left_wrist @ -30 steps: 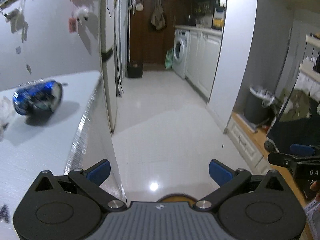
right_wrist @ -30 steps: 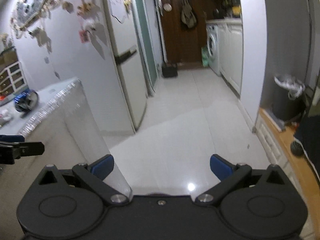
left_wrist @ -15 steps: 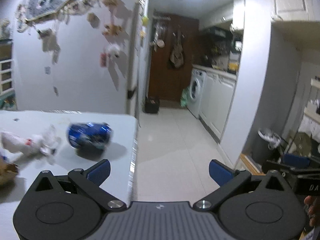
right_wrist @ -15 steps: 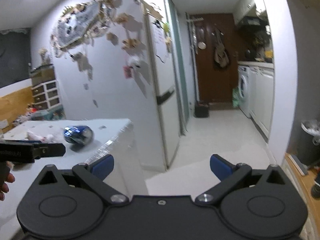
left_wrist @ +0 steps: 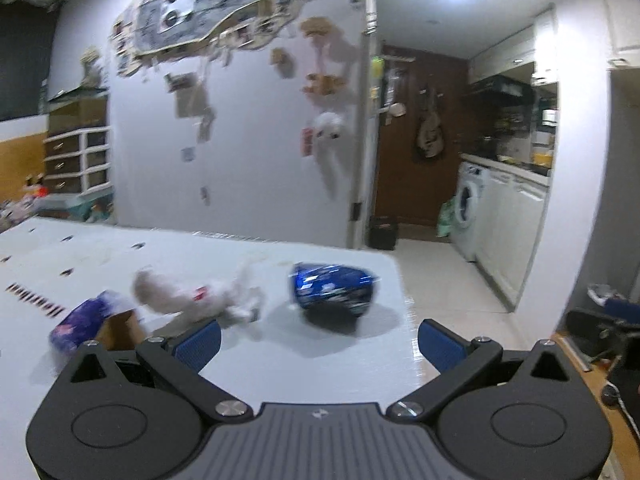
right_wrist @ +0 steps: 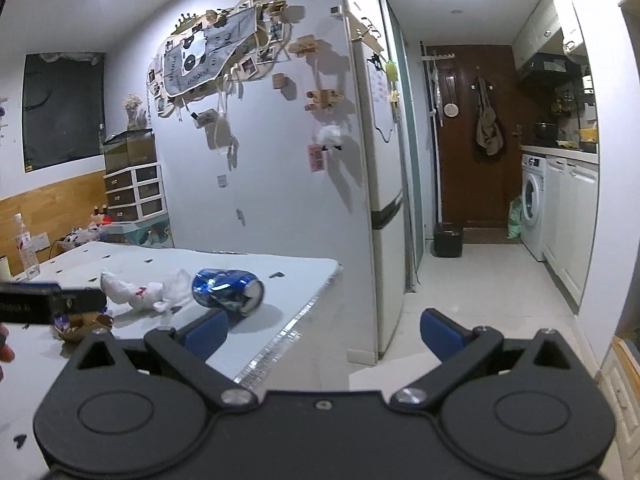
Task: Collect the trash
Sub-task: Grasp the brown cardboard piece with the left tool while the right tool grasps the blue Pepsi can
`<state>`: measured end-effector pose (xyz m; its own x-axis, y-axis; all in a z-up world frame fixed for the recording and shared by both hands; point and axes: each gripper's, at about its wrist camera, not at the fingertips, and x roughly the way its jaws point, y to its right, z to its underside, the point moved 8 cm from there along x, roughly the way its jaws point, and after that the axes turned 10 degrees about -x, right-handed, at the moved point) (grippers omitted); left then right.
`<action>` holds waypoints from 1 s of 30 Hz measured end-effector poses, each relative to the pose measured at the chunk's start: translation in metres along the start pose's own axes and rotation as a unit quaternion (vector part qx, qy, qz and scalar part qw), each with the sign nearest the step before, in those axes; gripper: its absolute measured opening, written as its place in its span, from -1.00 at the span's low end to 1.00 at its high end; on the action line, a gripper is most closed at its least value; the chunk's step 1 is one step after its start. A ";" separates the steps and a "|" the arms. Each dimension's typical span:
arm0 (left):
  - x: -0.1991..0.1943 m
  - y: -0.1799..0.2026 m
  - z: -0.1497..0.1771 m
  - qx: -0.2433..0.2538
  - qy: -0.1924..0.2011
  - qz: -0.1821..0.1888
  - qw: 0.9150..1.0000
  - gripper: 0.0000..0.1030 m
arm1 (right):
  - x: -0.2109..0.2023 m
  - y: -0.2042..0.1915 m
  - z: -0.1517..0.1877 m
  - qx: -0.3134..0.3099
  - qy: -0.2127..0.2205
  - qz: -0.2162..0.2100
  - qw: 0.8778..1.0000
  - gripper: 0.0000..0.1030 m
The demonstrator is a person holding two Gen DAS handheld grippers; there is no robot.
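Note:
A crushed blue can (left_wrist: 334,290) lies on its side near the right edge of the white table (left_wrist: 100,252). Left of it lie a crumpled white wrapper (left_wrist: 192,296) and a small brown box with purple paper (left_wrist: 96,322). My left gripper (left_wrist: 320,344) is open and empty, just short of the can. My right gripper (right_wrist: 324,330) is open and empty, off the table's corner. From the right wrist I see the can (right_wrist: 228,290), the wrapper (right_wrist: 148,290) and the left gripper's finger (right_wrist: 52,304).
A fridge (right_wrist: 380,200) stands right of the table. A tiled corridor (right_wrist: 480,280) leads to a brown door, a washing machine (right_wrist: 534,206) and a small black bin (right_wrist: 448,240). A plastic bottle (right_wrist: 26,248) stands at the table's far left.
Both views have tilted up and swung left from the floor toward the table. The can and the other trash have come into the middle of the left view. Both grippers stay open.

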<state>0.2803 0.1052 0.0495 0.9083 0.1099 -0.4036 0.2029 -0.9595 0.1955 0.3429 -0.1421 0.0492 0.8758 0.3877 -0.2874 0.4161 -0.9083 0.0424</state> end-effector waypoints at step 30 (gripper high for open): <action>0.088 -0.185 -0.026 -0.086 0.025 -0.084 0.992 1.00 | 0.131 -0.127 0.013 -0.282 -0.056 0.017 0.958 1.00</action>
<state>0.3320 0.2995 0.0011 0.8726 0.2805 -0.3999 0.4082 -0.8684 0.2816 0.4014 0.0224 -0.0064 0.8727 0.3106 -0.3768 0.4811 -0.6786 0.5551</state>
